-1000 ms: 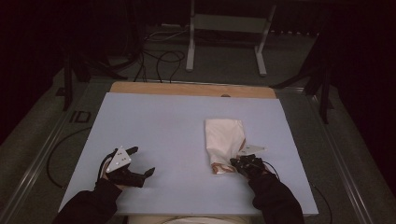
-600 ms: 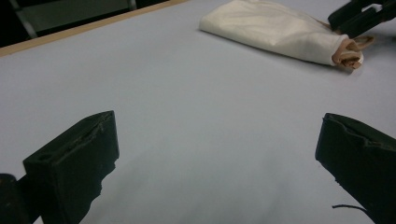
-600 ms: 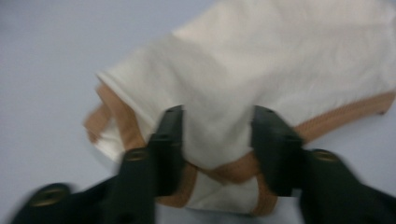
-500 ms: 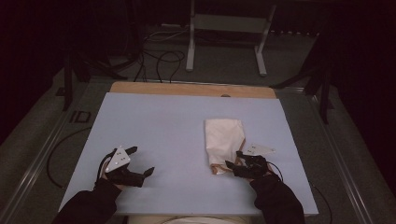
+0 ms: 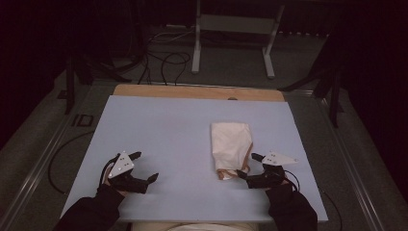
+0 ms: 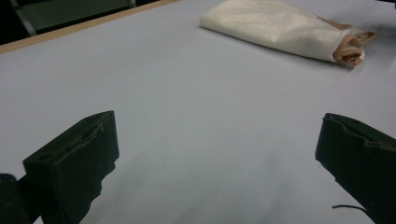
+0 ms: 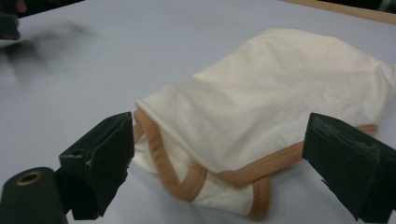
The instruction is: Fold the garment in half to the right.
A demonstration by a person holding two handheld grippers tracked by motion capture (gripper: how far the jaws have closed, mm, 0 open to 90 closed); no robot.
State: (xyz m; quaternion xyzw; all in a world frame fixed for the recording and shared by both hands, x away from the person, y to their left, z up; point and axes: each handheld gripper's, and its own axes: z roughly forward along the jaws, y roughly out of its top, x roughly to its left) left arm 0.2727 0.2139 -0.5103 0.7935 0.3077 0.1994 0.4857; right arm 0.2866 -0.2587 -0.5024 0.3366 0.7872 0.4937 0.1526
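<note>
A folded cream cloth (image 5: pixel 231 144) with a tan hem lies on the right half of the pale table (image 5: pixel 163 130), its hemmed end nearest me. My right gripper (image 5: pixel 248 165) sits just right of that end. Its jaws have just been opening and now stand wide. In the right gripper view the cloth (image 7: pixel 280 102) lies flat between and beyond the open right gripper (image 7: pixel 219 126), with neither pad pressing on it. My left gripper (image 5: pixel 146 165) rests open at the near left with nothing in it. The left gripper view shows that gripper (image 6: pixel 217 126) over bare table, the cloth (image 6: pixel 280 25) far off.
A wooden strip (image 5: pixel 197 91) runs along the table's far edge. Beyond it, cables (image 5: pixel 163 57) and a metal stand (image 5: pixel 231 33) are on the dark floor. The other hand's gripper (image 7: pixel 9 21) shows blurred at the top left of the right gripper view.
The right gripper, at first shut at the cloth's hemmed end, has opened wide and shifted slightly right. The cloth stays on the table. The left gripper has kept still.
</note>
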